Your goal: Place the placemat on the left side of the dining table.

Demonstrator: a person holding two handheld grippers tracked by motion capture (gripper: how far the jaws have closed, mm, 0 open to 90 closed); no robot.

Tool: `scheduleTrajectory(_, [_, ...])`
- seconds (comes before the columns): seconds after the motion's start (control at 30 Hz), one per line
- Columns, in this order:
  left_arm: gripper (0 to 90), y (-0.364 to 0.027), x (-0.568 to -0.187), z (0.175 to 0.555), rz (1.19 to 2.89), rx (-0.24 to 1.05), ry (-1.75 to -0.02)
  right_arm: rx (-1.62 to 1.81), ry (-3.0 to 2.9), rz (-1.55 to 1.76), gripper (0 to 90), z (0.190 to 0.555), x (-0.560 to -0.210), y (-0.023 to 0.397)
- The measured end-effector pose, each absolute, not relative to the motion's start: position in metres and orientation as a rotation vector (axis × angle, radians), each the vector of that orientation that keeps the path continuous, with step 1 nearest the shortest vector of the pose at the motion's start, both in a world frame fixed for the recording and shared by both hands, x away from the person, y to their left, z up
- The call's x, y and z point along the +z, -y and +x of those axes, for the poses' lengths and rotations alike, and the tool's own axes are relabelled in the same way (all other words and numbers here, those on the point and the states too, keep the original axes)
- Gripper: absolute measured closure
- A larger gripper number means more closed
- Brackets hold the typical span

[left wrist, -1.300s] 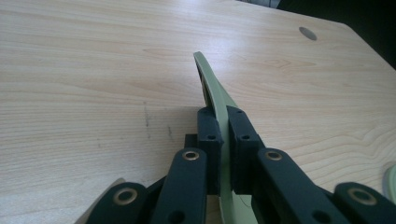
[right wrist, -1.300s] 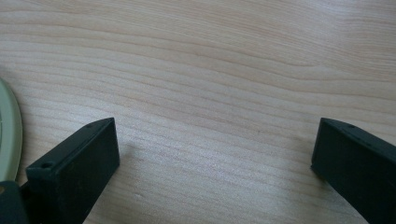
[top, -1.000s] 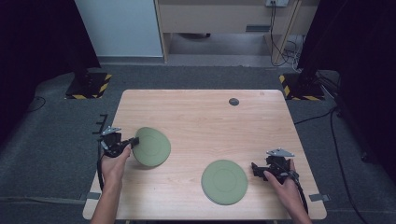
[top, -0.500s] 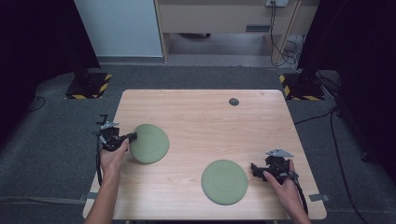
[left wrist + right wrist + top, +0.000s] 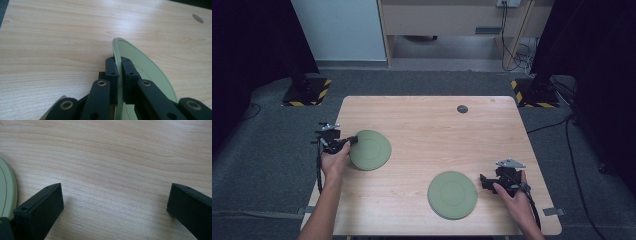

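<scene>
Left gripper clamps the left plate by its rim — right gripper gapes open just beside the right plate

My wooden table stood on grey carpet; ahead, a pale panel, wooden desk, black drapes.

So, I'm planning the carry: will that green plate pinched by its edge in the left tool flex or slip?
The green plate probably stays stiff: its rim holds a clean curve in the left tool. Its smooth surface and narrow edge grip suggest it could pivot or slip.
</scene>
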State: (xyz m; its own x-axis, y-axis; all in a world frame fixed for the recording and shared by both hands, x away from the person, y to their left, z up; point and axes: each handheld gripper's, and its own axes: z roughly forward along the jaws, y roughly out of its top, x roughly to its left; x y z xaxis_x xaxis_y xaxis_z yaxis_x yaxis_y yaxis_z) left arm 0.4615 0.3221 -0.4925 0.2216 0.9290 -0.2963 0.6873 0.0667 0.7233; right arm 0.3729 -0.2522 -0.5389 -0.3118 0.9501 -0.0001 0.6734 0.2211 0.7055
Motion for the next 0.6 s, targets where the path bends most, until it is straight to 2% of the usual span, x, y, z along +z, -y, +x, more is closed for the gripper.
scheduleTrajectory(0.5, [83.6,-0.330,-0.497,0.475,1.728,0.355,-1.551,0.855,-2.063,1.497,0.9,0.373,-0.539,0.252])
scheduleTrajectory(0.6, [81.0,-0.330,-0.497,0.477,1.751,0.372,-1.553,0.855,-2.064,1.496,0.9,0.373,-0.539,0.252])
